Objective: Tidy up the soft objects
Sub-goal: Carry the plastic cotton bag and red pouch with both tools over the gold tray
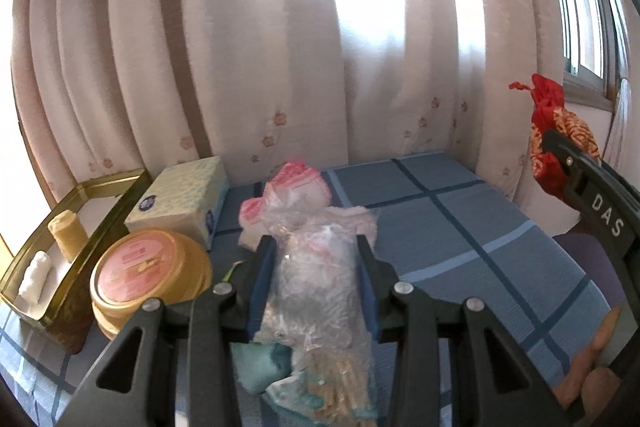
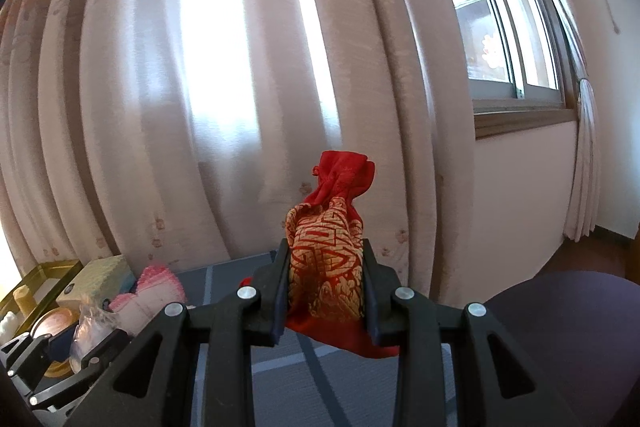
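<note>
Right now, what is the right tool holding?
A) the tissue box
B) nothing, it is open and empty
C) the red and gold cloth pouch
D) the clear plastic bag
C: in the right wrist view the right tool is closed on the red and gold cloth pouch, held up off the blue checked surface, while the clear plastic bag sits in the left tool.
</note>
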